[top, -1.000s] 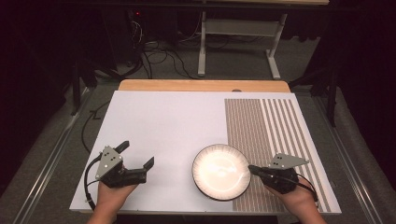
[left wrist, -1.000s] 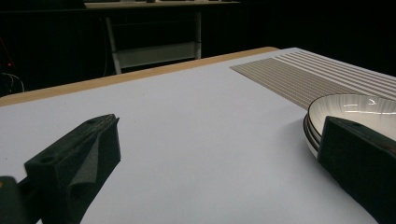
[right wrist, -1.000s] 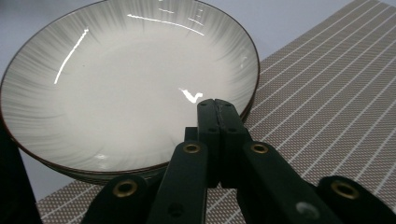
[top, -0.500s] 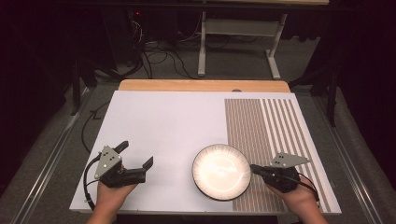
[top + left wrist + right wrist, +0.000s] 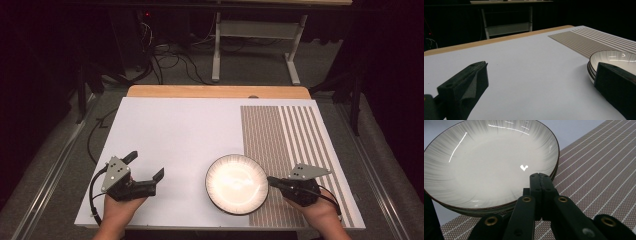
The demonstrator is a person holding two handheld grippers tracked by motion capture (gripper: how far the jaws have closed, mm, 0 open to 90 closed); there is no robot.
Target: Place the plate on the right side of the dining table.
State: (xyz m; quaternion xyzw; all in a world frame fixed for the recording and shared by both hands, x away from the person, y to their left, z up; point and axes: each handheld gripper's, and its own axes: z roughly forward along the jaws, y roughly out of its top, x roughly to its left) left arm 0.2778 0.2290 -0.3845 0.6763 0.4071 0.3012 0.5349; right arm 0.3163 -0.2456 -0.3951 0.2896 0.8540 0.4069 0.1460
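From above we see a white worktop (image 5: 175,135) with a brown striped mat (image 5: 300,145) on its right part. A round plate (image 5: 237,183) sits near the front edge, half on the white surface and half on the mat. It is pale inside with a bright glare in the middle, faint grey streaks toward the edge and a thin dark rim. The right tool (image 5: 272,181) lies level just right of the plate, its tip touching or nearly at the rim, jaws pressed together. The left tool (image 5: 145,167) rests well to the plate's left, jaws spread with nothing between them. A hand (image 5: 117,212) holds it from below.

In the left gripper view we look across the worktop (image 5: 524,65) between two wide-apart black jaws of the left tool (image 5: 541,85), released and empty. The plate (image 5: 614,58) shows at the right, behind the right-hand jaw; from the side it looks like more than one plate stacked, with dark edge lines below the top rim. The mat (image 5: 589,40) stretches beyond it.

In the right gripper view the right tool (image 5: 540,178) is clenched, both jaws meeting with nothing between them, its tip over the plate's near rim. The plate (image 5: 486,162) is shallow and glossy, cream with fine grey radial streaks and a dark brown rim, and layered edges show under it. The mat (image 5: 599,170) lies at the right.
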